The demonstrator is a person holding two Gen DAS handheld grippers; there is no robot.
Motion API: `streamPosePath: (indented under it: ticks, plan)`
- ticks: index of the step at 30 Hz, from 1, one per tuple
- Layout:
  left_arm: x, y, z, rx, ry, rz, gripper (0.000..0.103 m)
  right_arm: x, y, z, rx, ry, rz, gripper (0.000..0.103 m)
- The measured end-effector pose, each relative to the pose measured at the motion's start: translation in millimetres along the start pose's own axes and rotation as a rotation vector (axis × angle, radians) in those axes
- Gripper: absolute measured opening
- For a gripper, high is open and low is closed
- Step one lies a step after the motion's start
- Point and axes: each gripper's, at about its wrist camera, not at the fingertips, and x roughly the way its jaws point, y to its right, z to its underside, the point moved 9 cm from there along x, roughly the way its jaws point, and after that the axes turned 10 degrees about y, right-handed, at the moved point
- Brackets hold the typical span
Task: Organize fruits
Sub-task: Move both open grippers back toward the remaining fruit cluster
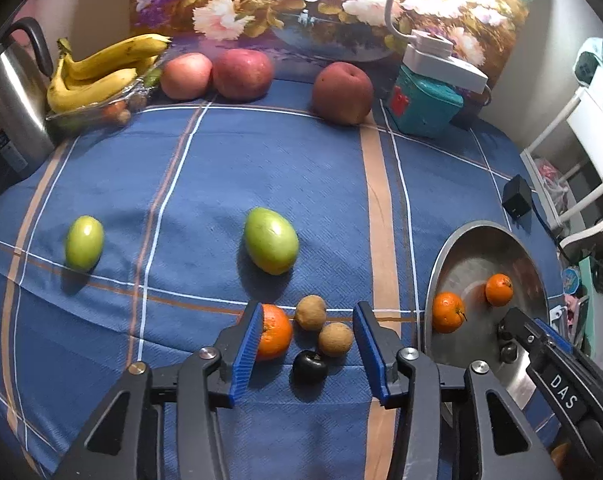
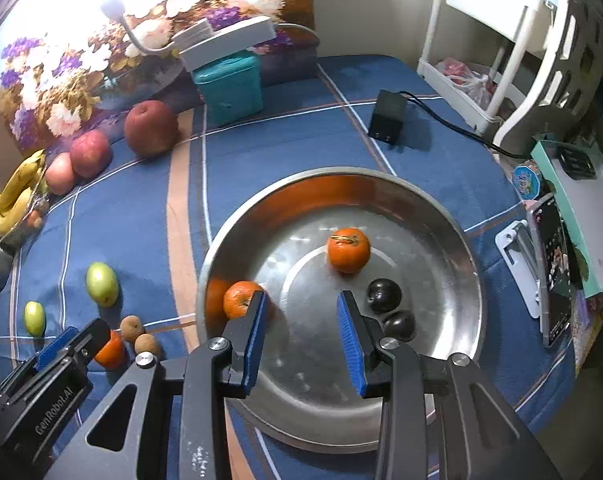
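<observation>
My left gripper [image 1: 308, 308] hangs open over a cluster on the blue checked cloth: an orange [image 1: 275, 338] by the left pad, two brown longans [image 1: 310, 312] and a black plum [image 1: 309, 366]. No pad presses on them. My right gripper [image 2: 303, 296] is open and empty above the steel bowl [image 2: 341, 172]. The bowl holds two oranges [image 2: 348, 250] and two dark plums [image 2: 383, 295]. Two green fruits [image 1: 270, 240] lie in mid-cloth. At the back stand three apples [image 1: 243, 74] and bananas [image 1: 101, 72] on a tray.
A steel kettle [image 1: 9, 92] stands at the far left. A teal box [image 1: 421, 104] with a lamp base on it sits at the back right. A black adapter [image 2: 387, 122] with its cord lies behind the bowl. A white rack [image 2: 481, 40] stands off the table's right edge.
</observation>
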Motion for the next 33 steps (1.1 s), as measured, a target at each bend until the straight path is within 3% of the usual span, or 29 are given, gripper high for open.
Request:
streamPosePath:
  ticks: [2, 6, 8, 10, 21, 24, 27, 31, 33]
  plan:
    - [1, 0, 0, -0.001, -0.003, -0.003, 0.054, 0, -2, 0, -0.003, 0.0, -0.004, 0.036]
    - [6, -4, 3, 0.001, -0.017, -0.033, 0.077, 1, -2, 1, -0.001, -0.003, 0.003, 0.039]
    - [9, -7, 4, 0.011, -0.027, -0.055, 0.077, 4, -1, 2, 0.005, -0.01, 0.008, 0.063]
    - [11, -9, 6, 0.01, -0.032, -0.064, 0.08, 6, 1, 3, 0.009, -0.014, 0.012, 0.07]
    - [18, -19, 10, 0.004, -0.04, -0.112, 0.095, 17, 2, 10, -0.012, -0.051, 0.018, 0.073]
    - [19, -22, 10, 0.005, -0.043, -0.126, 0.102, 18, 1, 10, -0.017, -0.053, 0.021, 0.078]
    - [19, -24, 9, 0.018, -0.027, -0.143, 0.103, 18, 1, 10, -0.017, -0.052, 0.02, 0.079]
    - [18, -25, 6, 0.035, -0.006, -0.16, 0.103, 17, 0, 8, -0.015, -0.03, 0.018, 0.096]
    - [17, -24, 5, 0.042, 0.001, -0.158, 0.103, 16, 0, 7, -0.018, -0.02, 0.022, 0.097]
